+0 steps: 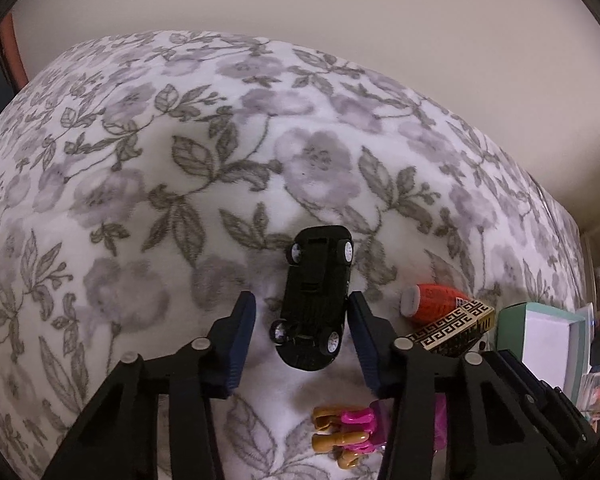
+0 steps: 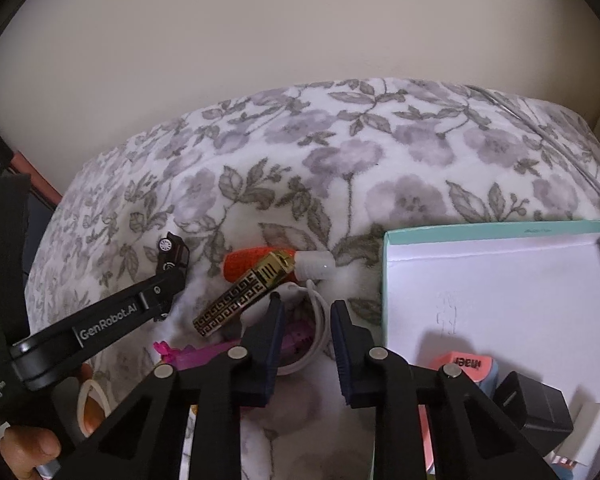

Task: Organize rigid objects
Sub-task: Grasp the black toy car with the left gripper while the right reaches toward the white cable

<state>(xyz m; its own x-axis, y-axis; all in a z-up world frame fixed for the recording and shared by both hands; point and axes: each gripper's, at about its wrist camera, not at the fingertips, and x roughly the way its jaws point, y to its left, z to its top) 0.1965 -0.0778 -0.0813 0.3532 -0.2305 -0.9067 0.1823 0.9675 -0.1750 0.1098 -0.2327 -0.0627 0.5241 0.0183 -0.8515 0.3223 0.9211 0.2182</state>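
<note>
A black toy car [image 1: 314, 300] lies upside down, wheels up, on the floral blanket [image 1: 172, 168]. My left gripper [image 1: 300, 300] straddles it: the right pad is at the car's side, while a strip of blanket shows between the left pad and the car, so the jaws stand open. In the right wrist view the car [image 2: 174, 250] peeks out past that gripper's tip. My right gripper [image 2: 307, 304] is open over a white ring [image 2: 320, 320], with gaps on both sides. Just ahead lie a black-and-gold patterned case [image 2: 240, 300] and an orange tube with a white cap [image 2: 252, 262].
A teal box [image 2: 384, 280] with a white inside stands at the right, holding a pink block [image 2: 464, 362], a black plug [image 2: 536, 408] and a white block [image 2: 596, 432]. A pink-and-tan doll [image 1: 348, 428] lies near the left gripper. A tape roll [image 2: 94, 400] and a hand [image 2: 28, 452] are at lower left.
</note>
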